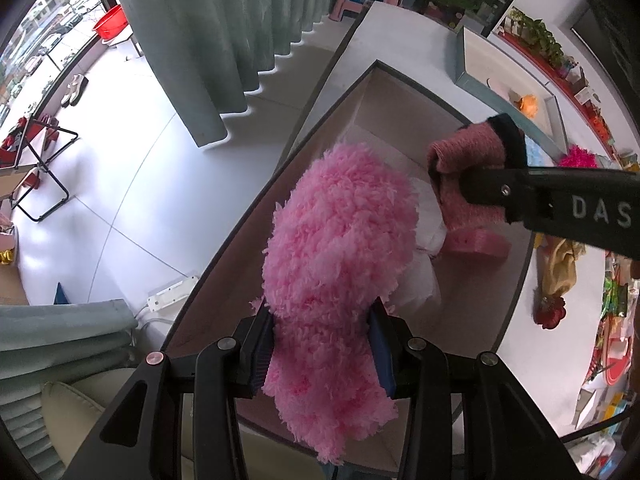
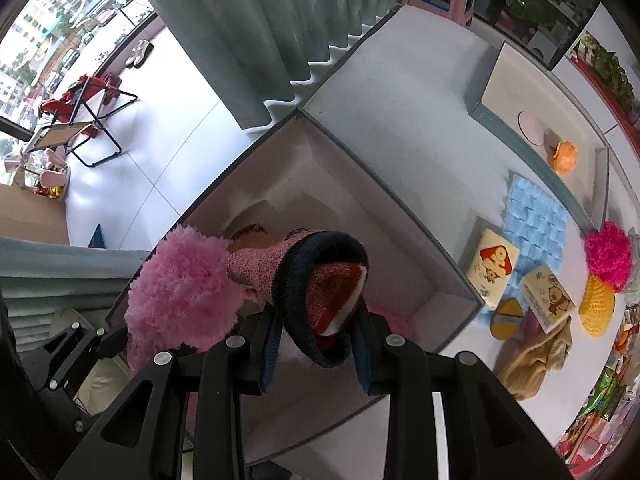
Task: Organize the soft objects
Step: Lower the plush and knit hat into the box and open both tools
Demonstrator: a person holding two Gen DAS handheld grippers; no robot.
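White tabletop [image 2: 420, 92] runs beside a pale green pleated curtain [image 1: 224, 40], and past it I see a tiled floor with a black-framed folding chair [image 2: 86, 120]. On the table sits a large grey-walled open box [image 2: 384, 188], and both of my grippers hang over it.

My left gripper [image 1: 320, 344] is clamped on a fluffy light-pink plush piece [image 1: 336, 248]; its blue pads press into the fluff from both sides, and the plush stands up out of the jaws above the box interior. Under it in the box I can make out white gauzy fabric [image 1: 428, 236] and a pink sponge-like block [image 1: 480, 242].

My right gripper [image 2: 316, 340] is closed on a pink knitted sock with a dark navy cuff [image 2: 296, 272]. The cuff loops round the jaws, and the sock's toe end touches the pink plush in the right wrist view.

Outside the box, on the table, lie a light-blue quilted cloth [image 2: 536, 212], two cream-coloured cartoon-printed cartons [image 2: 494, 266], a hot-pink fuzzy ball [image 2: 608, 256], a yellow knitted piece [image 2: 596, 306] and a tan crumpled cloth [image 2: 532, 360]. Further back, a shallow teal-edged tray [image 2: 516, 132] holds an orange fluffy item [image 2: 563, 155].
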